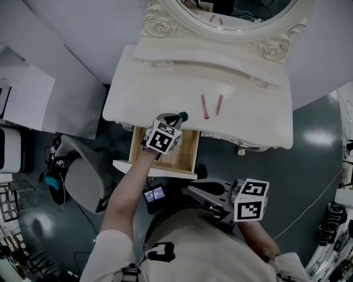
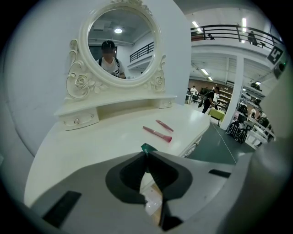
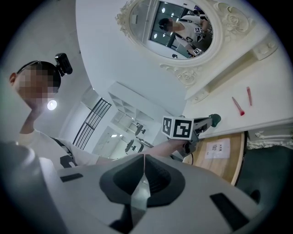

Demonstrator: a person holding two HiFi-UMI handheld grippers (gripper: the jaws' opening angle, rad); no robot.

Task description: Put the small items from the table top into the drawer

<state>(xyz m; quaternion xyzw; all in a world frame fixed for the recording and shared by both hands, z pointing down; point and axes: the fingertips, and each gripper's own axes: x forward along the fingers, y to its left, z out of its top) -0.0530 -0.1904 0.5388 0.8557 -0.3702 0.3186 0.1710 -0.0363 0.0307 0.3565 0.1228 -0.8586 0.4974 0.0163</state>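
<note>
Two pink stick-like items (image 1: 205,106) (image 1: 219,104) lie side by side on the white vanity top (image 1: 154,93), right of centre; they also show in the left gripper view (image 2: 158,134) (image 2: 164,125). Below the table's front edge a wooden drawer (image 1: 185,151) stands pulled out, with a white label (image 3: 218,148) on its floor. My left gripper (image 1: 179,117) hovers over the drawer by the table edge, shut on a small dark green item (image 2: 146,148) that sticks out past its tips. My right gripper (image 3: 144,157) is held low near my body, to the drawer's right, shut and empty.
An oval mirror (image 1: 231,16) in a carved frame rises at the table's back, with a low shelf with small knobs (image 2: 78,119) under it. A grey chair (image 1: 83,176) stands left of the drawer. Bags and gear lie on the floor (image 1: 331,220) at right.
</note>
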